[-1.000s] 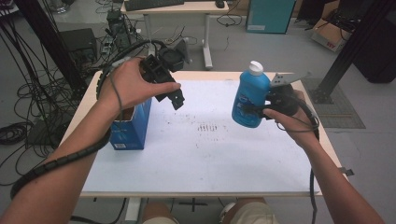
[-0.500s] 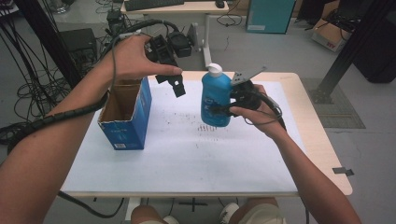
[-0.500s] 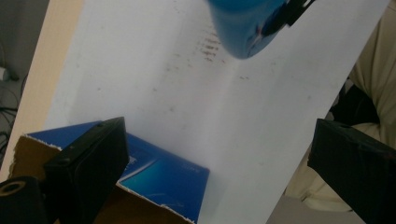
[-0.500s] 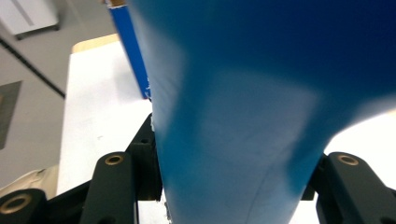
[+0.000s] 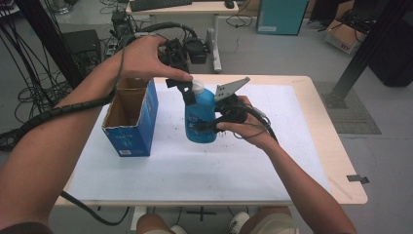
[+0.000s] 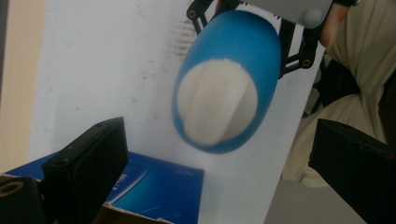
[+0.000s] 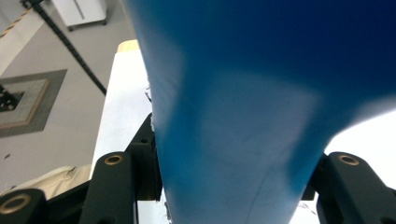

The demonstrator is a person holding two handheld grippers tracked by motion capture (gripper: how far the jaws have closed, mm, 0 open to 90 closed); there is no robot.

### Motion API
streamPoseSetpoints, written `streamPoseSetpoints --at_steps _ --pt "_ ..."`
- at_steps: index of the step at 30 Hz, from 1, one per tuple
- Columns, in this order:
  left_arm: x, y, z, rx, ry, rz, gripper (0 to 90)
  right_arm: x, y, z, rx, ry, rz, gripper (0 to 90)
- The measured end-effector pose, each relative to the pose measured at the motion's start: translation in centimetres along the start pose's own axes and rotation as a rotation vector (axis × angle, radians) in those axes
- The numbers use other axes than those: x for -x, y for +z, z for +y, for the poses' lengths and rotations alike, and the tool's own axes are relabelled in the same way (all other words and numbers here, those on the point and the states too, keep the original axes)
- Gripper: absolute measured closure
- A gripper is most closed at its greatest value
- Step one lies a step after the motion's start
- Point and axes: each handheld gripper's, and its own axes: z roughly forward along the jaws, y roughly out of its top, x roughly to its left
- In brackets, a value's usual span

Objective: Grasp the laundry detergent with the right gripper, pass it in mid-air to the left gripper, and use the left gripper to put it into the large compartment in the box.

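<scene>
My right gripper [image 5: 210, 126] has its jaws clamped on the lower body of the blue bottle [image 5: 200, 118], one jaw on each side, and in the right gripper view that blue wall [image 7: 261, 107] presses right between them. The bottle stands upright near the middle of the desk [image 5: 302, 161], just right of the open blue box [image 5: 130, 127]; whether its base touches the white surface, I cannot tell. My left gripper [image 5: 184, 90] hangs over the bottle's white cap [image 5: 197, 87], jaws spread wide and holding nothing. In the left gripper view the cap [image 6: 217, 108] sits between and beyond the two black jaws, apart from both, with the box's blue edge [image 6: 159, 184] low in the frame.

Against half a second ago, the bottle has come left and nearer, closer to the box. My left hand [image 5: 146, 61] has swung from beside the bottle to just above its cap. A second ago the bottle was far off at the right side of the desk.
</scene>
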Motion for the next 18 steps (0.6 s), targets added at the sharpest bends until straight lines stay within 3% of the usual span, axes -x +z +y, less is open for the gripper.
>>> streamPoseSetpoints --at_steps 12,18 --pt "0.5 1.5 0.4 -0.032 0.05 -0.078 4.6 -1.0 0.8 0.7 0.017 -0.047 0.035 43.8" --pt "0.6 2.4 0.8 -0.024 0.059 -0.081 4.7 -1.4 0.5 1.1 0.021 -0.065 0.035 43.7"
